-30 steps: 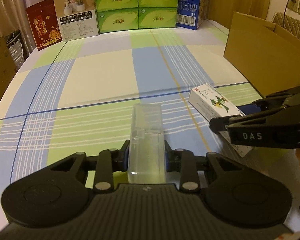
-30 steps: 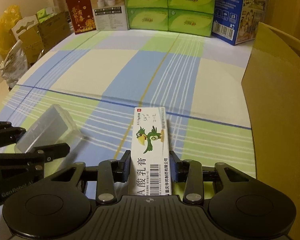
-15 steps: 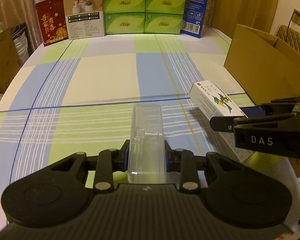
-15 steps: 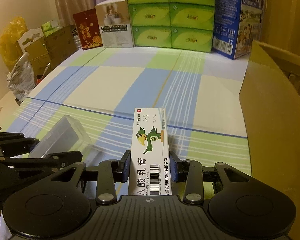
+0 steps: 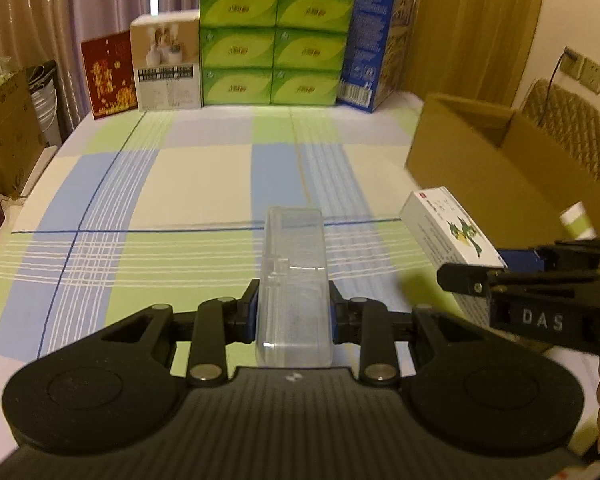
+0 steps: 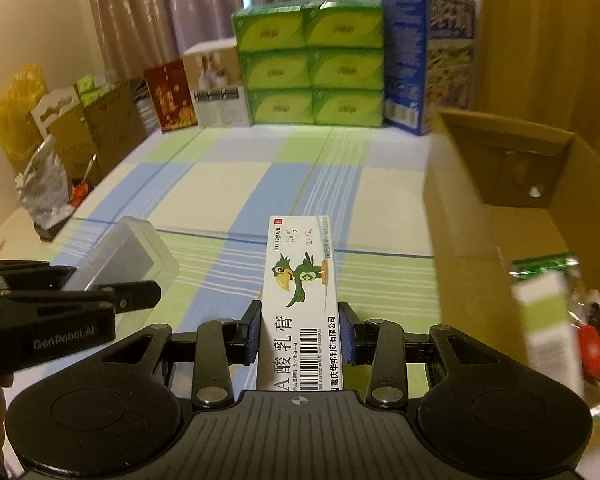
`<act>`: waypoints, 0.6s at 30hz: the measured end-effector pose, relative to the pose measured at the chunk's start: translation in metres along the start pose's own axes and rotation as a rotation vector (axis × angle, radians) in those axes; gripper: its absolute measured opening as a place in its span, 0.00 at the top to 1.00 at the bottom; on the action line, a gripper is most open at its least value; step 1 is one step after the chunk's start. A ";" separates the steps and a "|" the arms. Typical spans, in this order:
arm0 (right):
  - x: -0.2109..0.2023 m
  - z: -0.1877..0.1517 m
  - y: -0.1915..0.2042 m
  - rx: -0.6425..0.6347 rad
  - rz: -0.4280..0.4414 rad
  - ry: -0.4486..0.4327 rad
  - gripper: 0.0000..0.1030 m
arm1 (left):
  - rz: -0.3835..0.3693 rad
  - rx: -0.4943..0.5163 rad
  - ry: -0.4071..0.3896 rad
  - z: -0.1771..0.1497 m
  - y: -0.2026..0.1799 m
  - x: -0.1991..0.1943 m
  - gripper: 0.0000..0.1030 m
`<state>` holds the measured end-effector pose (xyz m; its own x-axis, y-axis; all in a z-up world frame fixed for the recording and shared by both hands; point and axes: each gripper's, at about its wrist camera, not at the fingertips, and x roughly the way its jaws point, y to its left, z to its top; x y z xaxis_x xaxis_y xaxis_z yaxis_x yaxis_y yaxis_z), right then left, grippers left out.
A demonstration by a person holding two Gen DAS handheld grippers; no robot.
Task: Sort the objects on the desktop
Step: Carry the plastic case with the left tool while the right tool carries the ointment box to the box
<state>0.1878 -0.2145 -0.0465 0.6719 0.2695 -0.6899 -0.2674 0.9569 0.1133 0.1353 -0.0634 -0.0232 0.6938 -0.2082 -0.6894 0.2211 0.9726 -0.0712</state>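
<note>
Carrying: left tool [image 5: 292, 312] is clamped on the clear case [image 5: 293, 276], right tool [image 6: 300, 334] on the medicine box [image 6: 302, 300]; next, drop both in the cardboard box [image 6: 496, 216] at two o'clock.

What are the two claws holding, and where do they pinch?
Left claw pinches the clear plastic case at its near end; right claw pinches the ointment box likewise.

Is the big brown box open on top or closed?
Open. The cardboard box has no lid across its top; the right wrist view looks straight down past its rim to packets lying inside.
</note>
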 end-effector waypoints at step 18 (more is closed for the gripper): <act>-0.140 -0.016 -0.035 0.070 -0.077 -0.106 0.66 | -0.034 0.006 -0.071 -0.007 -0.078 -0.096 0.75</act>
<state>0.0919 -0.2871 0.0344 0.7585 0.2012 -0.6198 -0.1660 0.9794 0.1147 0.0469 -0.1183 0.0436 0.7326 -0.2482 -0.6337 0.2496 0.9642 -0.0891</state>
